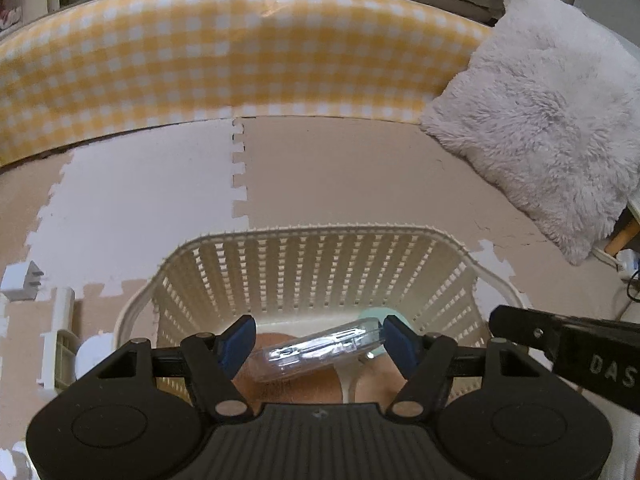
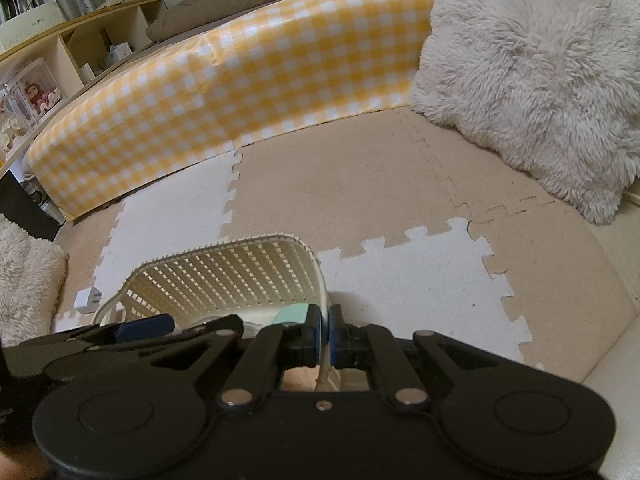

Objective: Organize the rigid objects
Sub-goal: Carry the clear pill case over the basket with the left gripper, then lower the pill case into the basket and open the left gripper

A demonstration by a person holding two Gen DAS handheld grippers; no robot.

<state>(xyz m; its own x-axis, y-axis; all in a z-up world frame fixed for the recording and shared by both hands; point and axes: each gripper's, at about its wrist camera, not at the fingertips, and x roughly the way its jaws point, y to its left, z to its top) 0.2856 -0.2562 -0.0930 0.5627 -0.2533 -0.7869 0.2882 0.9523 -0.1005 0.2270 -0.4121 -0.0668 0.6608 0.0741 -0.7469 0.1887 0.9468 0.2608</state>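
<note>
Hand-held gripper, left [image 1: 316, 338], spread, your clear case [image 1: 320, 350] loose between pads; right hand-held gripper [image 2: 328, 334], clenched on the basket [image 1: 320, 236] rim at 3 o'clock, may tip it.

Home playroom (foam mats [image 2: 400, 288], fluffy cushion [image 2: 532, 76])

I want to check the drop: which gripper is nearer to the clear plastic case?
Left. The left gripper is open around the clear plastic case over the basket. The right gripper is shut on the basket's right rim, beside the case.

Clear plastic case [image 1: 320, 350] lies tilted inside cream slatted basket [image 1: 320, 268] (mint obj [image 1: 378, 314] behind).
</note>
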